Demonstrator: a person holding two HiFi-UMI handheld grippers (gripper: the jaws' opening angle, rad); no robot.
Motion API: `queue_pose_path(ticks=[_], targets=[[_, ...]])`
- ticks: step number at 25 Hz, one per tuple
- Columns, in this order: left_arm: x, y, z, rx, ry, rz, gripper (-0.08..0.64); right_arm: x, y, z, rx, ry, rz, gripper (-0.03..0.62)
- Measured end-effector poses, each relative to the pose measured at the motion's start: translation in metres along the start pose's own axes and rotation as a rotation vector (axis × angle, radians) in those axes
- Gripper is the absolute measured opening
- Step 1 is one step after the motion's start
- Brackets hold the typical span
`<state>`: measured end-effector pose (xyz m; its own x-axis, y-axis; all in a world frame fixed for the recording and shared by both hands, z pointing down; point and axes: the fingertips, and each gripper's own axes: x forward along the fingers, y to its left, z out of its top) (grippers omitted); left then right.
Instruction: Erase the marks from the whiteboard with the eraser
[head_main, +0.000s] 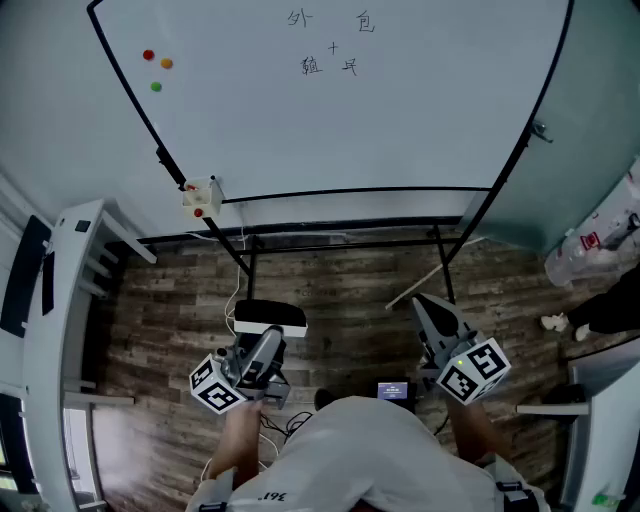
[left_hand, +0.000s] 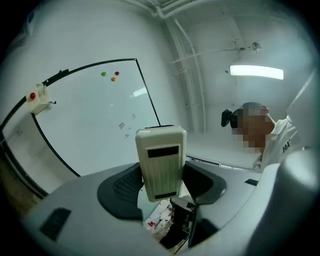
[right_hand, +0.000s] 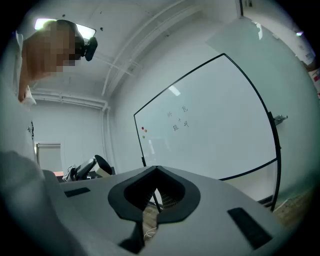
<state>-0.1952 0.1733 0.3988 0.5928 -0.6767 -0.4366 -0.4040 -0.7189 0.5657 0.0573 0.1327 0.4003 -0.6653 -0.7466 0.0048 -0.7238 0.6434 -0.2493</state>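
Cream-coloured and ribbed, the eraser (left_hand: 160, 150) stands upright between the jaws of the left gripper (left_hand: 161, 181), which are pressed against its two sides. From the head view the same eraser (head_main: 268, 318) shows as a white top over a dark base at the tip of the left gripper (head_main: 258, 352), low over the wooden floor (head_main: 340, 280) and well apart from the whiteboard (head_main: 420, 120).

The whiteboard fills the far side of the scene. A few small handwritten marks (head_main: 330, 45) sit near its upper middle. Three round magnets (head_main: 156, 68), red, orange and green, are grouped at its left. A small white box (head_main: 200, 196) with red dots hangs at the left end of the board's lower rail.

The right gripper (head_main: 425, 308) is held to the right of the left one, pointing toward the board's stand. In its own view the right gripper (right_hand: 156, 172) has its jaws drawn together, tips touching, with nothing between them. Only floor and a stand leg show through the gap behind the pads. The marks (right_hand: 178, 119) appear faintly on the whiteboard (right_hand: 220, 130) beyond.
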Motion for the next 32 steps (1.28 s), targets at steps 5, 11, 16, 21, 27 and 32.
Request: queue_pose_path(ticks=[5, 11, 16, 21, 27, 32], targets=[[-0.005, 0.005, 0.005, 0.002, 0.0, 0.003, 0.261, 0.005, 0.004, -0.003, -0.004, 0.003, -0.003, 0.025], [-0.011, 0.011, 0.012, 0.003, 0.005, 0.0, 0.261, 0.012, 0.011, -0.006, -0.007, 0.003, -0.01, 0.025], [-0.016, 0.016, 0.021, 0.003, 0.008, -0.006, 0.26, 0.019, 0.018, -0.008, -0.016, 0.0, -0.019, 0.025], [-0.024, 0.022, 0.029, 0.005, 0.01, -0.007, 0.261, 0.026, 0.026, -0.012, -0.056, 0.011, -0.054, 0.025], [-0.033, 0.035, 0.04, 0.02, 0.03, -0.001, 0.261, 0.038, 0.03, -0.011, -0.081, -0.016, -0.114, 0.026], [-0.039, 0.047, 0.047, 0.03, 0.056, 0.008, 0.261, 0.045, 0.034, -0.015, -0.085, -0.025, -0.139, 0.026]])
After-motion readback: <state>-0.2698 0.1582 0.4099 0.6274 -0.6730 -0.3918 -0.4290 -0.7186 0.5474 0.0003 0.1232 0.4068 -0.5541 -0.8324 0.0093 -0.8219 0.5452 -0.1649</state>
